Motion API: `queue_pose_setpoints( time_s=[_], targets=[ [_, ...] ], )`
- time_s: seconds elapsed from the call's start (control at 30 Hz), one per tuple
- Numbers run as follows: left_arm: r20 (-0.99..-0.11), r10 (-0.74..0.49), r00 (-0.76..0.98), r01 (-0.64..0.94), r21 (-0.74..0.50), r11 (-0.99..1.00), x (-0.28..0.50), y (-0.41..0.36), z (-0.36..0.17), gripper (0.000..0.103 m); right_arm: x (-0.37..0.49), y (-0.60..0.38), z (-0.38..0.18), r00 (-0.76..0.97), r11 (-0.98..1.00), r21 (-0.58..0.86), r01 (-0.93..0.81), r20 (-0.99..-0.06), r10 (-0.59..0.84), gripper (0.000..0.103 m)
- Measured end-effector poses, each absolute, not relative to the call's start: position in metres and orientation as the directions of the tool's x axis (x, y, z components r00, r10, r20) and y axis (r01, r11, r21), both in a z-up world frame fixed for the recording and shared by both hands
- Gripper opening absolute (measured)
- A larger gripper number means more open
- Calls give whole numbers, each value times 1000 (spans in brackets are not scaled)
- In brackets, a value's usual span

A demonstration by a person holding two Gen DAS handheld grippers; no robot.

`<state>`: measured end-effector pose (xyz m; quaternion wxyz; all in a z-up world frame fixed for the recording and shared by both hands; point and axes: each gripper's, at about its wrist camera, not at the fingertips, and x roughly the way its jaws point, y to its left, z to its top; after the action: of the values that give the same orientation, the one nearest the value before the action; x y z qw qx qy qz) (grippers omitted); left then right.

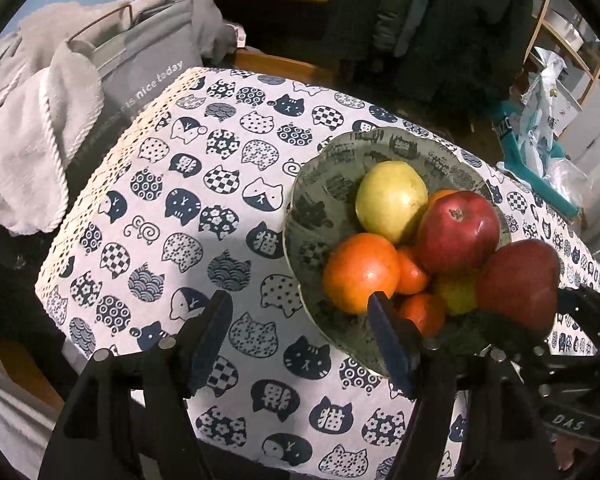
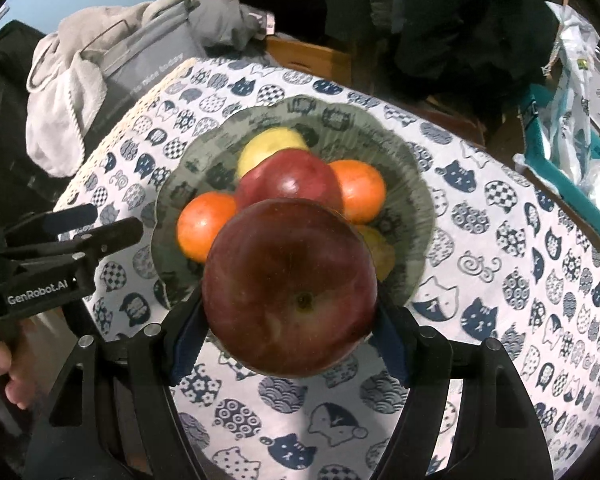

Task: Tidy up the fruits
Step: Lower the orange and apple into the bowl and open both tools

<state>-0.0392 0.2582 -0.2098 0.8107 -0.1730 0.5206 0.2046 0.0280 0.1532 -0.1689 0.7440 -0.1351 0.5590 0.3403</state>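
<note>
The right gripper [image 2: 290, 322] clamps a red apple [image 2: 290, 286] just above the near rim of the green cat-print bowl [image 2: 412, 200], seemingly to add it to the heaped fruit; the left gripper [image 1: 300, 340] hangs empty, jaws apart, beside the bowl, leaving room.

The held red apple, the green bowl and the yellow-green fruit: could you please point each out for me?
Held red apple [image 2: 290, 292]: right wrist view, middle of its skin.
Green bowl [image 2: 404, 184]: right wrist view, bare inner wall.
Yellow-green fruit [image 1: 390, 200]: left wrist view, middle of its skin.
</note>
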Motion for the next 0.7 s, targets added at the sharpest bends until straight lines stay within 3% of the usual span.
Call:
queue_pose_setpoints(
  time_s=[0.27,0.43,0.7],
  targets=[
    [-909,166,383,-507,-57,860,-45,256,-202,72,24,158,-179,113,736,196,-648,-931,348,77],
    [-903,167,395,-498,-58,865,-46,252,-194,72,28,152,-157,165,738,206,-643,-903,397,83],
    [-871,196,450,-462,-39,886,-48,237,-168,73,37,132,-118,286,776,156,-611,-871,400,83]
  ],
)
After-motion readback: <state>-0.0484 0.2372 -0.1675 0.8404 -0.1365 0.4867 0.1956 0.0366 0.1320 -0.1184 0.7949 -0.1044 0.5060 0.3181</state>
